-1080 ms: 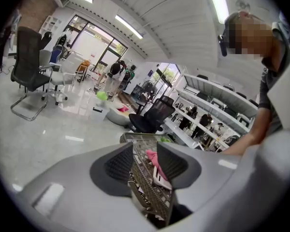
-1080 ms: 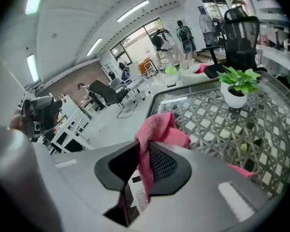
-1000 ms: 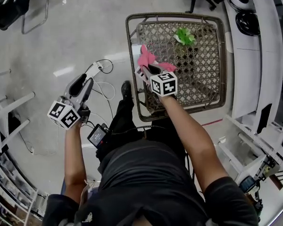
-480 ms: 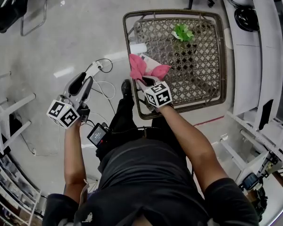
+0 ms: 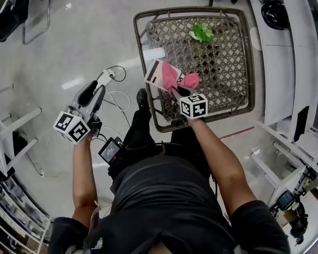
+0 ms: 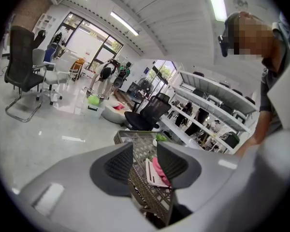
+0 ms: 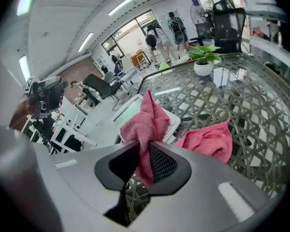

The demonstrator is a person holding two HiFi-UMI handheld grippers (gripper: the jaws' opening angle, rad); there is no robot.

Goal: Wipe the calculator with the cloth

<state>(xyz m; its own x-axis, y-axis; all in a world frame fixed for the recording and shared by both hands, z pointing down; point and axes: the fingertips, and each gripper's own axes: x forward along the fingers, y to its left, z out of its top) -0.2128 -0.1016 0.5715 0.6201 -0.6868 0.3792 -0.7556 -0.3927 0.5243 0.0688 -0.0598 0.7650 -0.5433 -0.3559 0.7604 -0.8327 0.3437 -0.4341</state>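
Note:
A white calculator (image 5: 155,73) lies at the near left corner of a wicker table (image 5: 244,57) with a glass top. A pink cloth (image 5: 176,78) is draped over the calculator's right part, and my right gripper (image 5: 180,91) is shut on it. In the right gripper view the cloth (image 7: 146,122) rises bunched from the closed jaws over the calculator (image 7: 129,111). My left gripper (image 5: 90,92) hangs over the floor left of the table, open and holding nothing. Through its gap (image 6: 145,161) the calculator (image 6: 151,174) and cloth (image 6: 161,171) show far off.
A small green plant (image 5: 202,32) in a white pot stands at the table's far side. White cables (image 5: 112,97) lie on the floor near my left gripper. White shelving (image 5: 286,67) runs along the right, and a metal chair frame (image 5: 34,15) stands at the far left.
My right gripper has dragged the cloth rightward across the calculator, baring its left end. The left gripper has stayed where it was.

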